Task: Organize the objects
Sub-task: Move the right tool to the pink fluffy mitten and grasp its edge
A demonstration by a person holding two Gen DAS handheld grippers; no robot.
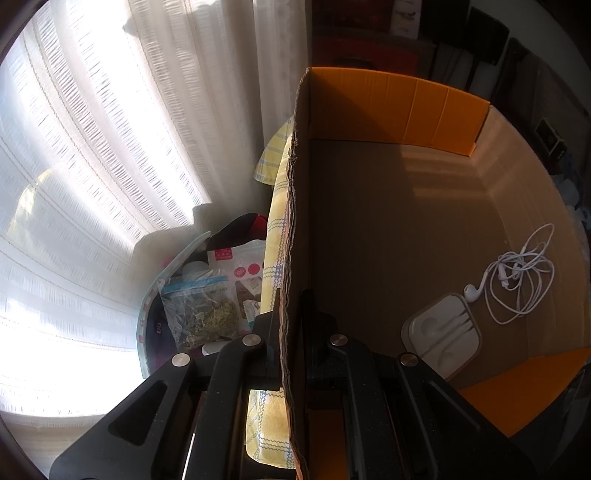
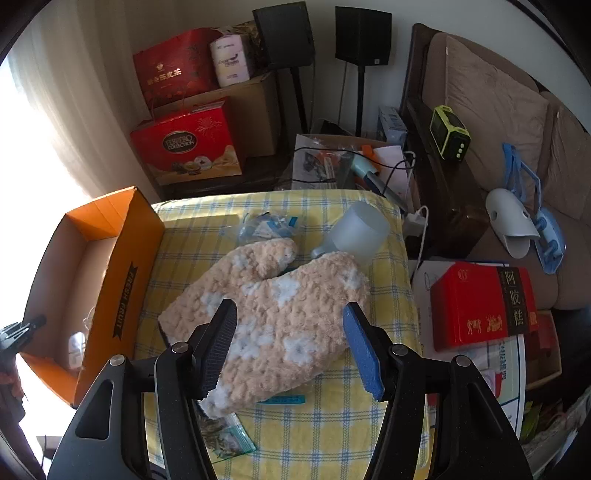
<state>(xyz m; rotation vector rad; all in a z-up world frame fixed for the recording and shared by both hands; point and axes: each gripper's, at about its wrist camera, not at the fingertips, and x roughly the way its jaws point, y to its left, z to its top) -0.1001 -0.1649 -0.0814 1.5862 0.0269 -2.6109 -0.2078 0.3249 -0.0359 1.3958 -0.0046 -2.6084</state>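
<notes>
An orange cardboard box point(image 2: 125, 258) marked FRESH FRUIT stands at the left edge of the yellow checked cloth point(image 2: 369, 406). My left gripper point(image 1: 291, 299) is shut on the box's side wall point(image 1: 295, 221). Inside the box lie white earphones point(image 1: 517, 273) and a white earphone case point(image 1: 443, 332). My right gripper point(image 2: 288, 310) hangs open just above a pair of fuzzy beige socks point(image 2: 280, 295) with white spots, its pads apart from them. A frosted plastic cup point(image 2: 364, 229) lies on its side behind the socks. A bag of small blue packets point(image 2: 266, 225) and a small zip bag point(image 2: 225, 435) lie nearby.
Red gift boxes point(image 2: 188, 147) and two black speakers point(image 2: 362, 33) stand behind the cloth. A red tin point(image 2: 484, 306) and a sofa point(image 2: 498, 110) are to the right. Left of the box, below a bright curtain point(image 1: 92, 166), plastic bags point(image 1: 207, 306) lie on the floor.
</notes>
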